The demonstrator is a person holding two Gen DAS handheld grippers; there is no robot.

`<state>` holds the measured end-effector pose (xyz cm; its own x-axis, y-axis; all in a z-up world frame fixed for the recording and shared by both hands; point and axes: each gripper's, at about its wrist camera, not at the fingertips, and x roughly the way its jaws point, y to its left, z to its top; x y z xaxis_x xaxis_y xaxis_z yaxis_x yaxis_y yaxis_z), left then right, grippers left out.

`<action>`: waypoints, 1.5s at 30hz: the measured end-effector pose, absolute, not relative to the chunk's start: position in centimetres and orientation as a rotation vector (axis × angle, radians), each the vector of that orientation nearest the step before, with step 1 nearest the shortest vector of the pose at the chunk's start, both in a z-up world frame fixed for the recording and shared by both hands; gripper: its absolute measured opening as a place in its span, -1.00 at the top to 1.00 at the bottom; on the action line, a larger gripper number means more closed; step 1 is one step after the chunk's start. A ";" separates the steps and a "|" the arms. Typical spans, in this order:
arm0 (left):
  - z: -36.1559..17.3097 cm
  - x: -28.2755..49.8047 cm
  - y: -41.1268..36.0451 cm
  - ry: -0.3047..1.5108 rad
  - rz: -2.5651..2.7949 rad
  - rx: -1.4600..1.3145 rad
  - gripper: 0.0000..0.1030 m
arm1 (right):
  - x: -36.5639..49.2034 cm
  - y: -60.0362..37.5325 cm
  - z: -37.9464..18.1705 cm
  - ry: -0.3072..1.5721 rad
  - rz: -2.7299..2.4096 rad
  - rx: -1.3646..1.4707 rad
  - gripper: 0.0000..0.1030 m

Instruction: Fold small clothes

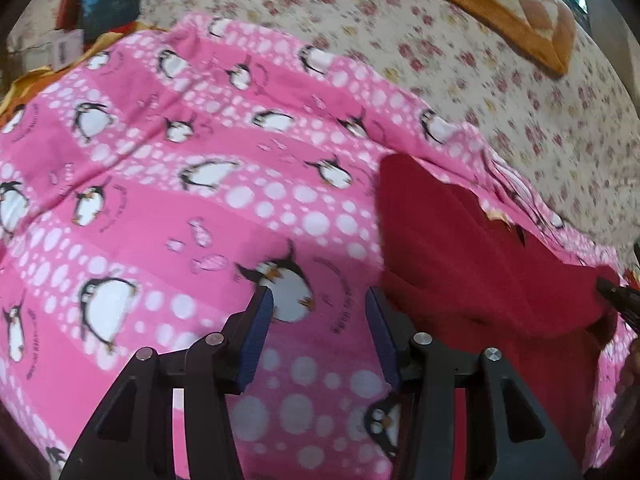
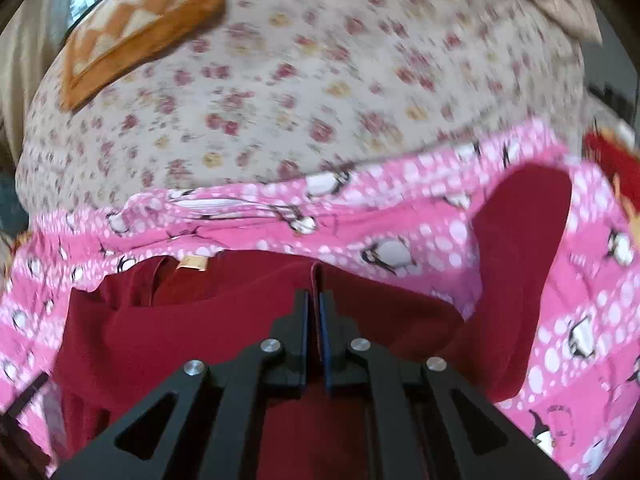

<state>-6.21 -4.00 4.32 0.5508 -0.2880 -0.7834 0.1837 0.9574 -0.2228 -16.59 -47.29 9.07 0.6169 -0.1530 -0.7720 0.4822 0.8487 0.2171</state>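
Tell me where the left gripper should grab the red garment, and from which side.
Probably the red garment's free straight edge nearest the left gripper, approached from over the pink blanket. That edge lies flat and uncovered. The right gripper already pinches a fold elsewhere.

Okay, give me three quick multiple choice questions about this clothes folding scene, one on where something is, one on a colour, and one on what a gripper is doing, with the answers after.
1. What does the red garment lie on?
A. the pink penguin blanket
B. a bare wooden floor
C. the orange quilted cloth

2. What colour are the flowers on the bedsheet?
A. blue
B. mostly dark pink, some yellow
C. green

3. How does the right gripper stand?
A. wide open above the sheet
B. shut on a fold of the red garment
C. shut on the penguin blanket

Answers:
1 A, pink penguin fabric shows all around the red cloth.
2 B, the cream sheet carries pink and yellow blooms.
3 B, a red strip rises from between the closed fingers.
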 end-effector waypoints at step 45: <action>3.0 -0.7 -8.6 0.979 -0.188 0.018 0.36 | -15.7 -45.4 5.9 0.996 -0.326 0.264 0.93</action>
